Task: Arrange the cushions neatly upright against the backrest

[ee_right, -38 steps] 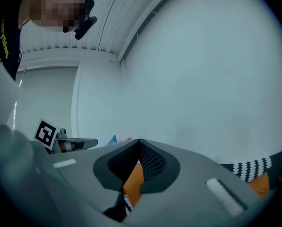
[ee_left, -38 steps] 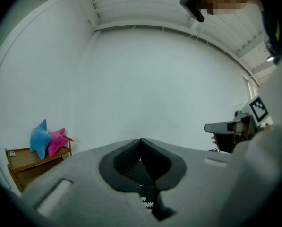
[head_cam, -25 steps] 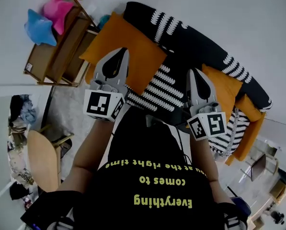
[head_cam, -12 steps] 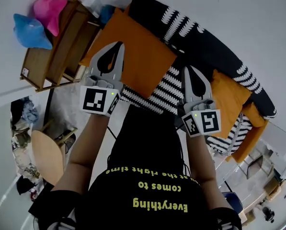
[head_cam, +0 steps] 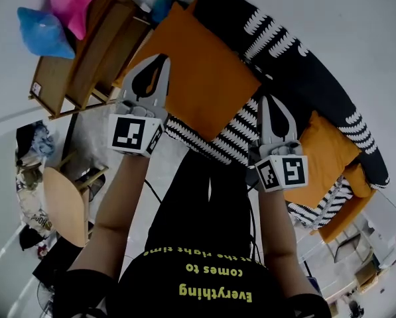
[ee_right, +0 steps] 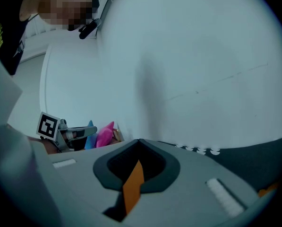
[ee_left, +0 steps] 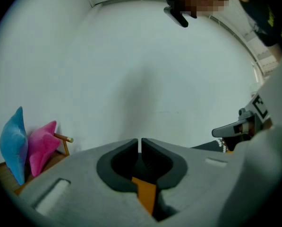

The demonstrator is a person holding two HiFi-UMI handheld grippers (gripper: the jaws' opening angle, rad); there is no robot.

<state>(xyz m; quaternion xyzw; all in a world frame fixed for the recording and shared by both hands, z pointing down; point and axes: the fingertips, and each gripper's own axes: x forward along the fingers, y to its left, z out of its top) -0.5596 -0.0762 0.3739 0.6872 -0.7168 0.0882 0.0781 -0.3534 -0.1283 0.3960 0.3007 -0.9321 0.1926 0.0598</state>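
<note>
Large orange cushion: lying slumped across the left end of the sofa, not upright. It is square, plump and in plain matte cloth, overlapping the striped seat at its near corner. The backrest behind it is black with white dashes.

Smaller orange cushion: sitting farther right on the seat, also leaning loosely.

Left tool: hovering over the large cushion's left edge, jaws together, nothing clamped. Orange is showing only through the gap below its tips.

Right tool: hanging just beside the cushion's right corner, jaws likewise pressed together and empty.

Step, as judged: approaching the large cushion for a two-sided pickup. The next move calls for parting both tools, pinching opposite edges, then tipping the cushion up against the backrest. Soft filling will likely sag.

Far left: a wooden rack carrying a pink star pillow and a blue star pillow.
</note>
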